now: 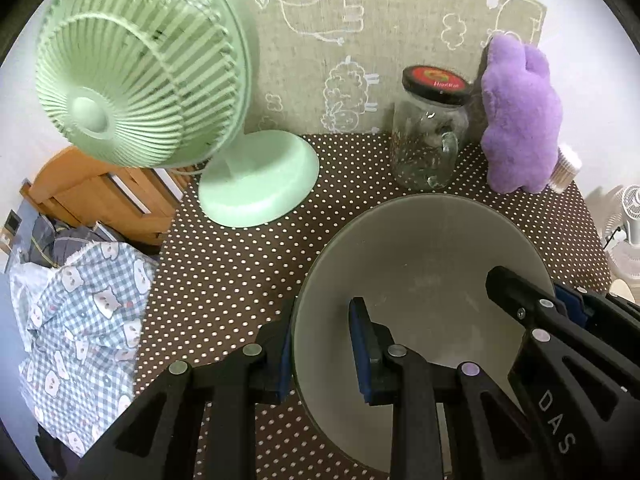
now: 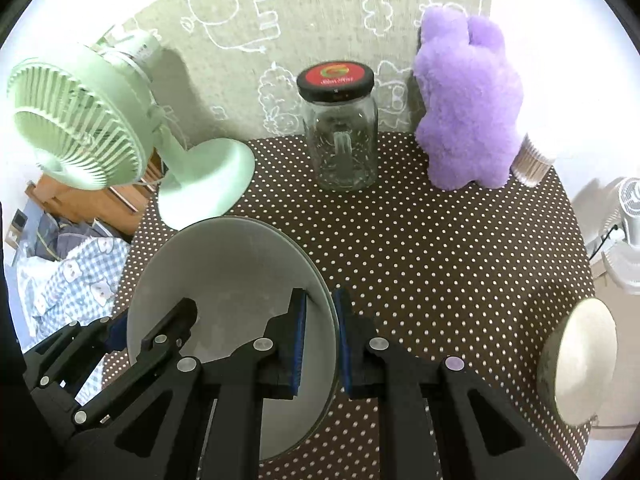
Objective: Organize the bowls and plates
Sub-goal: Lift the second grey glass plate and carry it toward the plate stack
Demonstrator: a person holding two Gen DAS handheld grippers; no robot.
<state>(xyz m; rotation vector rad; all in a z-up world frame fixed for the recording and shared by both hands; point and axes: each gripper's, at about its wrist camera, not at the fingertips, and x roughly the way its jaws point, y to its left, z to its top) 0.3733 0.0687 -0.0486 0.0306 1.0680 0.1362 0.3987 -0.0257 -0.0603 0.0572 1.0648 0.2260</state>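
I have the left gripper (image 1: 322, 354) straddling the bowl's (image 1: 420, 264) left rim, jaws spread; my right gripper (image 2: 320, 344) pinches its right rim — bowl near the table's (image 2: 420, 240) front-left edge. A second bowl (image 2: 580, 356) sits at the right edge.

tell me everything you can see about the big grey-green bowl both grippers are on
The bowl is wide, round and shallow, pale grey-green with a thin darker rim and a smooth matte inside, like glazed ceramic or melamine. It is empty, with faint scuffs on its floor. It sits upright over the brown polka-dot tablecloth, in front of the fan base. The left gripper straddles its left rim, one pad inside and one outside; the right gripper straddles the opposite rim likewise. Whether the pads press the wall is unclear.
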